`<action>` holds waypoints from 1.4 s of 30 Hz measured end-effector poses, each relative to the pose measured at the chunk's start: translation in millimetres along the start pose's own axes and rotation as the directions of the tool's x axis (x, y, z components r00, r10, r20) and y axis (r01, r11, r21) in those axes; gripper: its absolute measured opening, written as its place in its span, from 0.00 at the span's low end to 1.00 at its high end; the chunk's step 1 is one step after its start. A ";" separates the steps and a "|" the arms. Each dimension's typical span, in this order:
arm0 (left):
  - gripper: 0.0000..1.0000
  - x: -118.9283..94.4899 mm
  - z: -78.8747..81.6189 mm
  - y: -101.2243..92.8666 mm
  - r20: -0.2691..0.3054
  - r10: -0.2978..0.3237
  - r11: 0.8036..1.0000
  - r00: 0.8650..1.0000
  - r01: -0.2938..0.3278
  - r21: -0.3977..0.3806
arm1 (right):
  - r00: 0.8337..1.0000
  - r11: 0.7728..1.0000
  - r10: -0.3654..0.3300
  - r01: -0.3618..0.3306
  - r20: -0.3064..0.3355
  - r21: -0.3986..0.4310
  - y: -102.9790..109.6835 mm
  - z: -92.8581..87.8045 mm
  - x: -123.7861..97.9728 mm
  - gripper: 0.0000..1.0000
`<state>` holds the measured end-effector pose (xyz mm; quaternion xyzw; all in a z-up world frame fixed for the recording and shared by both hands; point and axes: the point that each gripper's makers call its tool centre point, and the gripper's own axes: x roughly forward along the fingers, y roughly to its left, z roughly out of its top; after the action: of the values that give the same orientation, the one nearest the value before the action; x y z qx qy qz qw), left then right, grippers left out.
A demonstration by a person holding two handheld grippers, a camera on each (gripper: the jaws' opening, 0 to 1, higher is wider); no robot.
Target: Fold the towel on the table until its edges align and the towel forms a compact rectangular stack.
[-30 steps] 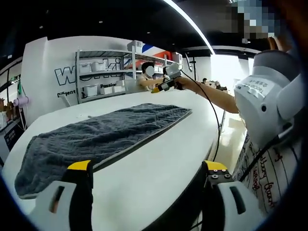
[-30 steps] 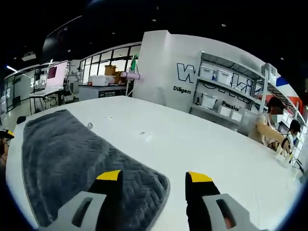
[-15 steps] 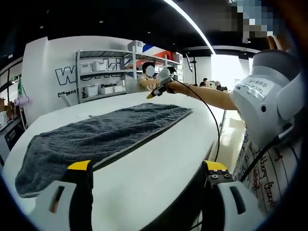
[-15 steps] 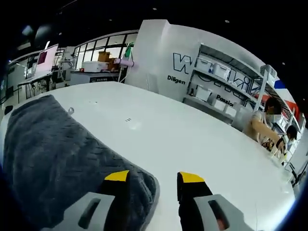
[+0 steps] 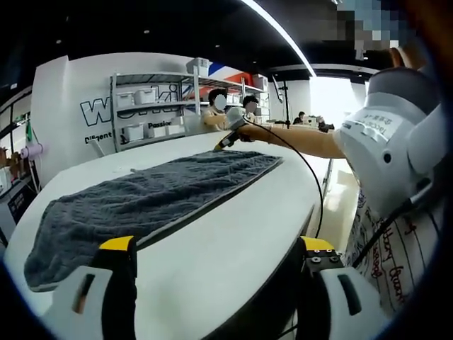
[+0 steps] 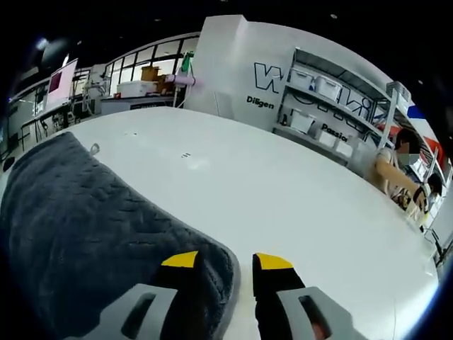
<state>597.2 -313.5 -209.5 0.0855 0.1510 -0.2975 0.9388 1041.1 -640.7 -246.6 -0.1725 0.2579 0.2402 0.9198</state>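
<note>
A dark grey towel (image 5: 156,195) lies spread out long across the white table (image 5: 233,227). My left gripper (image 5: 217,244) hovers open at the table's near edge, its left jaw close to the towel's near end and nothing between its jaws. At the far end, a person's outstretched arm holds my right gripper (image 5: 228,136) down by the towel's far corner. In the right gripper view the towel (image 6: 85,212) fills the left side. My right gripper (image 6: 226,261) stands over its rounded corner, jaws partly narrowed, with the towel's edge between them.
Metal shelves (image 5: 152,106) with white bins stand against the far wall, with people (image 5: 219,106) near them. A black cable (image 5: 311,177) hangs from the right gripper past the table's edge. Bare table (image 6: 283,191) stretches beyond the towel; desks and monitors (image 6: 60,85) stand behind.
The right gripper has come down to the towel's far corner, and its jaws have drawn closer together. The left gripper has stayed put.
</note>
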 end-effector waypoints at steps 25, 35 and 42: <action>0.98 2.0 -3.3 0.3 -0.021 0.003 1.000 1.000 -0.003 0.008 | 0.999 1.000 0.017 -0.017 0.035 0.007 -9.9 -6.6 0.0 0.07; 0.98 2.8 -1.7 -2.7 -0.025 -0.002 1.000 1.000 0.002 0.019 | 0.999 1.000 -0.013 0.013 0.031 0.026 -25.2 -13.9 -4.7 0.07; 0.98 2.5 -2.3 -2.6 -0.026 0.001 1.000 1.000 0.000 0.017 | 0.999 0.999 -0.041 0.041 0.018 0.022 -34.8 -15.2 -2.9 0.07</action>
<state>597.1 -316.3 -212.6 0.0973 0.1608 -0.2974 0.9361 1051.4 -677.2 -250.5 -0.1657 0.2484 0.2200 0.9287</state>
